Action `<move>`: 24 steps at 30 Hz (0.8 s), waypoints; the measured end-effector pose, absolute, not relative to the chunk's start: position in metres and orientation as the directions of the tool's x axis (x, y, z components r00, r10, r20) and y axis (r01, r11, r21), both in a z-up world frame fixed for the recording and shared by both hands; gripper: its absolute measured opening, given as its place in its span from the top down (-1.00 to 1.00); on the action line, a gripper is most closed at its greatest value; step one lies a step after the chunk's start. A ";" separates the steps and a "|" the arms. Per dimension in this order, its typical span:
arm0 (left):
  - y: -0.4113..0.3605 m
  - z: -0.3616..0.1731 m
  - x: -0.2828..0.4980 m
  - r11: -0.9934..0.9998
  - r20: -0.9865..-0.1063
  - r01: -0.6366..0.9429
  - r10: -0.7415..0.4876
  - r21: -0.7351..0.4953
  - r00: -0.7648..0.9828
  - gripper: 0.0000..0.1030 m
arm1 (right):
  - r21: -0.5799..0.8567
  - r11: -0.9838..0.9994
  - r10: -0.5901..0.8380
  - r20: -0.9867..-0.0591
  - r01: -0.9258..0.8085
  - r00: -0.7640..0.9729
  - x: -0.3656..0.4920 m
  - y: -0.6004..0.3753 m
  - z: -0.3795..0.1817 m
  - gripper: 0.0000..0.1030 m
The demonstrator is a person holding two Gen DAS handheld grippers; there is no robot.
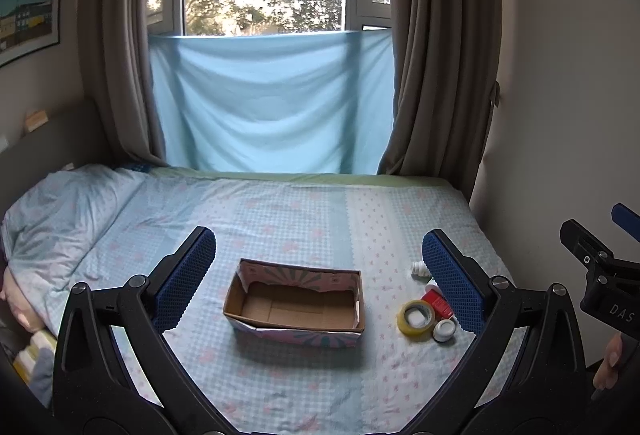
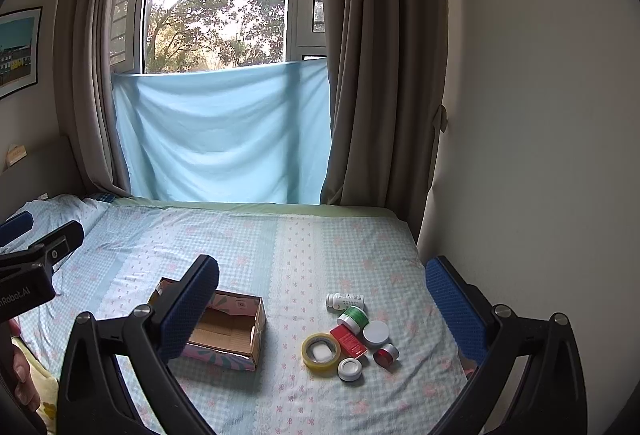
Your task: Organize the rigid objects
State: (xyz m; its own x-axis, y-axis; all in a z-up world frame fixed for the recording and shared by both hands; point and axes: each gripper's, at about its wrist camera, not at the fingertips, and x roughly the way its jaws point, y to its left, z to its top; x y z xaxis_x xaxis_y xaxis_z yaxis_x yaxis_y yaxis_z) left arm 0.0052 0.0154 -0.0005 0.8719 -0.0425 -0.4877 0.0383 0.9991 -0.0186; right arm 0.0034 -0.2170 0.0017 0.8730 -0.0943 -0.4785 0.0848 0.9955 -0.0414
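An empty cardboard box (image 1: 296, 305) (image 2: 224, 335) with patterned sides sits on the bed. To its right lies a cluster: a yellow tape roll (image 2: 321, 351) (image 1: 416, 317), a red box (image 2: 349, 341) (image 1: 438, 305), a white pill bottle (image 2: 345, 301) on its side, a green-lidded jar (image 2: 353, 318), a white lid (image 2: 376, 333), a small white jar (image 2: 350, 369) (image 1: 444, 331) and a red-topped tin (image 2: 386, 355). My left gripper (image 1: 320, 275) hovers open above the box. My right gripper (image 2: 324, 309) hangs open over the cluster. Neither holds anything.
The bed (image 2: 256, 247) has a pale blue checked sheet, with a pillow (image 1: 60, 211) at the left. A wall (image 2: 540, 155) borders the bed on the right. Curtains and a blue cloth (image 1: 272, 107) hang behind it. A hand (image 1: 608, 363) shows at the edge.
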 end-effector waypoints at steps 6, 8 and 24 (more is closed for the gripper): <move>0.020 0.001 0.006 0.999 -0.480 0.044 -0.046 -0.015 0.876 -0.99 | -0.046 0.994 -0.113 -0.475 0.103 0.873 0.006 -0.213 0.001 -1.00; 0.021 0.002 0.007 0.999 -0.478 0.035 -0.031 0.000 0.878 -0.99 | -0.043 0.993 -0.118 -0.474 0.111 0.872 0.008 -0.213 0.002 -1.00; -0.061 -0.106 0.076 0.946 -0.670 0.313 -0.289 -0.089 0.684 -0.99 | -0.061 0.990 -0.139 -0.611 0.129 0.779 0.059 -0.295 -0.039 -1.00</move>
State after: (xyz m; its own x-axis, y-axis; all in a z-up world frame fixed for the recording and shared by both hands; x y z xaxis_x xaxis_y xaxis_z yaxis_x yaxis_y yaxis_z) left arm 0.0763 -0.0608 -0.1059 0.6837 -0.2893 -0.6699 0.3129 0.9456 -0.0890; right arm 0.0586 -0.2947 -0.0393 0.7789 -0.1393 -0.6115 0.1295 0.9897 -0.0605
